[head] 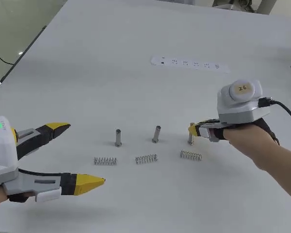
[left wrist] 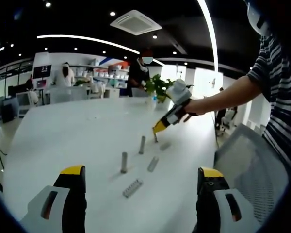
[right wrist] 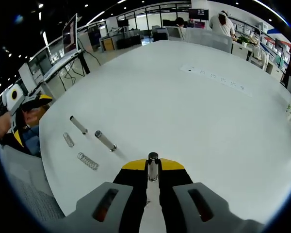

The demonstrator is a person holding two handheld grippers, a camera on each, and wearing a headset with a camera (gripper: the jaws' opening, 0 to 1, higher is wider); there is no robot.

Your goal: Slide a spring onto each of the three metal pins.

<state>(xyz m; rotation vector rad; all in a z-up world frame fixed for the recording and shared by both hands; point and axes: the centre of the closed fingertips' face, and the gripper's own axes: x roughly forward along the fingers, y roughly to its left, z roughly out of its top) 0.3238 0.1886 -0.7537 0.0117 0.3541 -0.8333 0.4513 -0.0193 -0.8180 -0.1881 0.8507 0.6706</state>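
On the white tabletop (head: 111,58), three pins (head: 156,134) upright in a row, a spring (head: 146,158) lying before each; right claw (head: 194,129) pinched on the end pin (right wrist: 153,158), probably steadying it, left claw (head: 87,153) wide, empty, free for a spring.

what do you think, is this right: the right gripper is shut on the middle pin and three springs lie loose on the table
Not quite: the head view shows the right gripper shut on the rightmost pin, not the middle pin. The springs do lie loose on the table.
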